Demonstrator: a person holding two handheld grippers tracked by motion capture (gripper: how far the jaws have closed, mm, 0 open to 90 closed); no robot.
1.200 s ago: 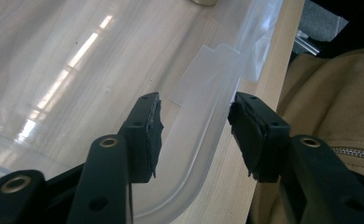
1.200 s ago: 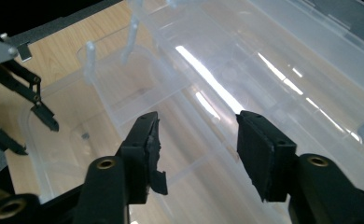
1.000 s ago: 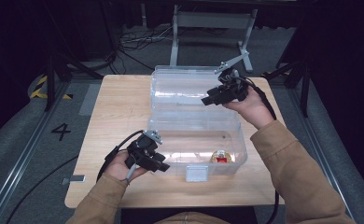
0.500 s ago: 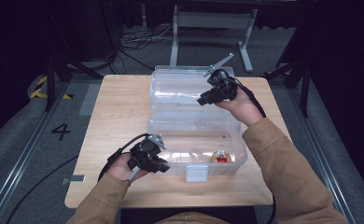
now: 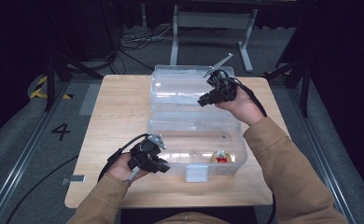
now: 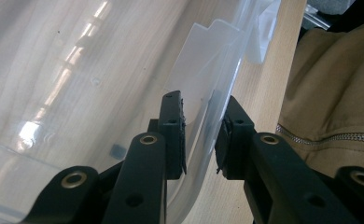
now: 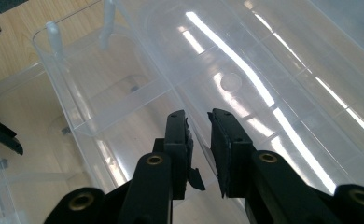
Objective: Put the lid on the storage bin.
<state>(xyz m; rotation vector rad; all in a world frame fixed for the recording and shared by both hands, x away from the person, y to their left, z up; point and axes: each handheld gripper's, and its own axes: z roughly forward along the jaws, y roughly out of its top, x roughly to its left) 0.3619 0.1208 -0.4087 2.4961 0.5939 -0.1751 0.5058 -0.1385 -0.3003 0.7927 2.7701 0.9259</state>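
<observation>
Since a second ago the right gripper (image 5: pixel 203 100) slid leftward along the box (image 5: pixel 194 135) lid (image 5: pixel 180 86), jaws narrowly pinching its edge, while the left gripper (image 5: pixel 166 167), slightly parted, straddles the box's front wall; a slip could slam the lid

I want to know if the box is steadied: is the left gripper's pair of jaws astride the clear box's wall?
Yes, the left gripper has one jaw inside and one outside the clear box's wall.

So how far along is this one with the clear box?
Done: the lid lies open behind the box, a small item inside. In hand: left tool clamps the box's front wall; right tool is at the lid. Left: swinging the lid, probably shut.
</observation>
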